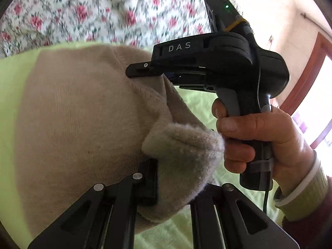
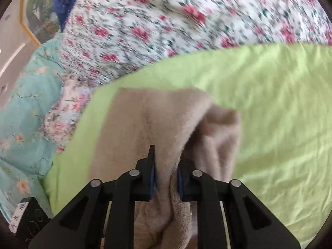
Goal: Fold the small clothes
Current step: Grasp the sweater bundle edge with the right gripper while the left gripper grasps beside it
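A small beige knit garment (image 1: 78,112) hangs over a lime-green sheet (image 1: 12,78). My left gripper (image 1: 164,178) is shut on its lower edge, and the cloth covers the right finger. The right gripper (image 1: 141,70) shows in the left wrist view, held by a hand, pinching the garment's upper edge. In the right wrist view my right gripper (image 2: 166,166) is shut on a bunched fold of the beige garment (image 2: 145,120), which drapes away over the green sheet (image 2: 280,108).
A floral quilt (image 2: 166,20) with red roses lies beyond the green sheet. A teal floral blanket (image 2: 25,103) is at the left. A wooden door frame (image 1: 307,70) and bright window are at the right.
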